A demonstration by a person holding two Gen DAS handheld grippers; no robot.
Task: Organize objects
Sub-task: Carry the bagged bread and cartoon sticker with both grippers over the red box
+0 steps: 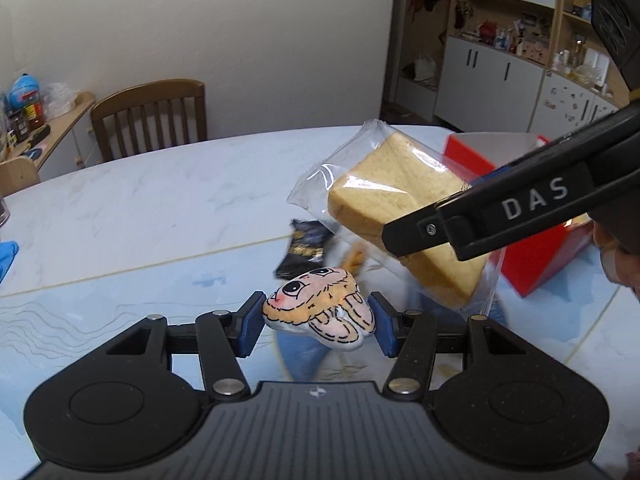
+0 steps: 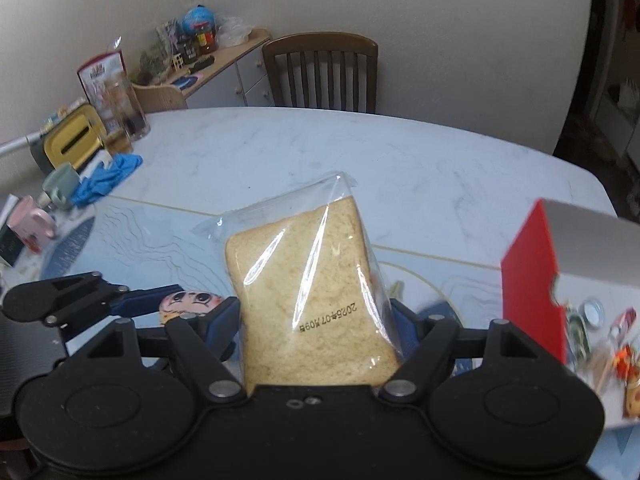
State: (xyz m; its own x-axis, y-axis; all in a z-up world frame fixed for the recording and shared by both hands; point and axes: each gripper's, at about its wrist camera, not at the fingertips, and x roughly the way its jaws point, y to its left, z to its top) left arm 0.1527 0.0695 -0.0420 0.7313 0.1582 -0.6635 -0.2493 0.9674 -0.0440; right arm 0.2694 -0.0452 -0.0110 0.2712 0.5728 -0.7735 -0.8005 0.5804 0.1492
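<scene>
My left gripper (image 1: 317, 322) is shut on a small plush toy with a cartoon face (image 1: 320, 307) and holds it above the table. The toy also shows in the right wrist view (image 2: 191, 303). My right gripper (image 2: 316, 330) is shut on a bagged slice of bread (image 2: 310, 296) and holds it in the air. In the left wrist view the bread (image 1: 400, 216) hangs just right of and above the toy, with the right gripper (image 1: 404, 240) clamped on it. A red and white box (image 1: 532, 248) stands on the table at the right; it also shows in the right wrist view (image 2: 528, 284).
A dark snack packet (image 1: 306, 250) lies on the marble table (image 1: 160, 208) behind the toy. Blue gloves (image 2: 106, 178), mugs (image 2: 36, 226), a glass (image 2: 128, 114) and a yellow container (image 2: 74, 138) sit at the table's left. A wooden chair (image 2: 322, 72) stands beyond.
</scene>
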